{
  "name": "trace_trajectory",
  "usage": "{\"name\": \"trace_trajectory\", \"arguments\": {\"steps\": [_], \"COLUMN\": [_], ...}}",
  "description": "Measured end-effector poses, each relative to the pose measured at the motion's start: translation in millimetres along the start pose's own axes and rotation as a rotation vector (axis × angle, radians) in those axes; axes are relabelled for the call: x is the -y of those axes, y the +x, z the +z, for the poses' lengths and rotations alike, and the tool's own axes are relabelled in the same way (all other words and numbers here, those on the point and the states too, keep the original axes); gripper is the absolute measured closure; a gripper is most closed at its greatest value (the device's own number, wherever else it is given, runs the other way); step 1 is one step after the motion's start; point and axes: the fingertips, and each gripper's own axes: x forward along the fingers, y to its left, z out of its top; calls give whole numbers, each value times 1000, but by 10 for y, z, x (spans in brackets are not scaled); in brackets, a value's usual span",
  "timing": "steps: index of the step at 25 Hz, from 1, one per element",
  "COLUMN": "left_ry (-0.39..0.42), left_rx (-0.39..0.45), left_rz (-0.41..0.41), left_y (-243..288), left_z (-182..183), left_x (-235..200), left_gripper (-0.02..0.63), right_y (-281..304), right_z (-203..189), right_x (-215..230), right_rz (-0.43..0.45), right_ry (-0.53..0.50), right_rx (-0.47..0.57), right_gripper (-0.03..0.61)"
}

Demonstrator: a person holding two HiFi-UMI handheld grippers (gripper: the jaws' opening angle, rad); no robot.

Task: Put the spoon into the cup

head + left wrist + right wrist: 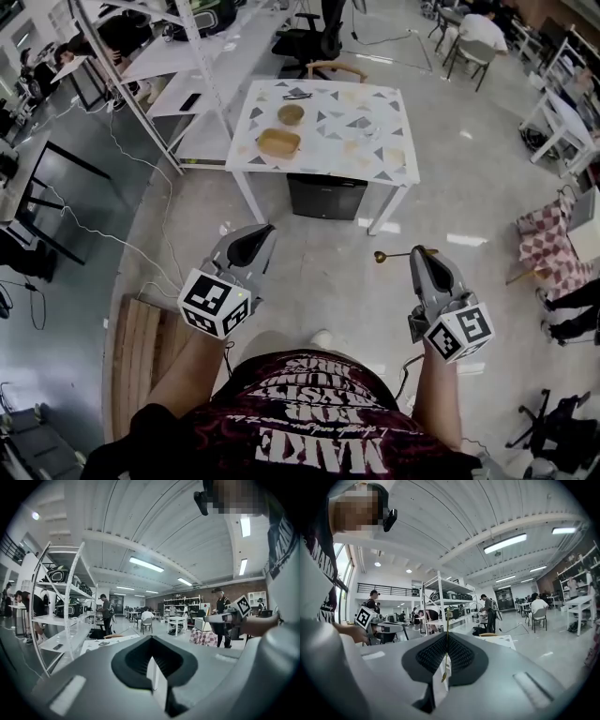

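Open floor [319, 258] leads to table [375, 141]; shelving [178, 61] flanks its left.

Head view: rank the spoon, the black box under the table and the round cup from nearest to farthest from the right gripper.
1. Spoon, clamped in the right gripper.
2. Black box, under the table ahead.
3. Round cup, on the table beyond.

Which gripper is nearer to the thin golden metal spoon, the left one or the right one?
Right. The right gripper is shut on the thin golden metal spoon, holding its handle. The left gripper is apart from it, off to its left.
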Motion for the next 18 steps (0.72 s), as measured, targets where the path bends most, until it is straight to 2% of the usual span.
{"name": "trace_trajectory", "arguments": {"steps": [5,18], "left_ry": [-12,-13], "left_rx": [-12,-16], "left_rz": [33,-23], "left_y": [-2,365], "left_z": [-10,-56], "left_x": [-42,-82], "left_gripper": [614,614], "right_y": [79,190], "right_z": [-41,-71], "right_x": [48,252], "right_rz": [31,-7], "right_ry": [18,23], "right_rx": [-10,-12], "right_gripper": [548,548]}}
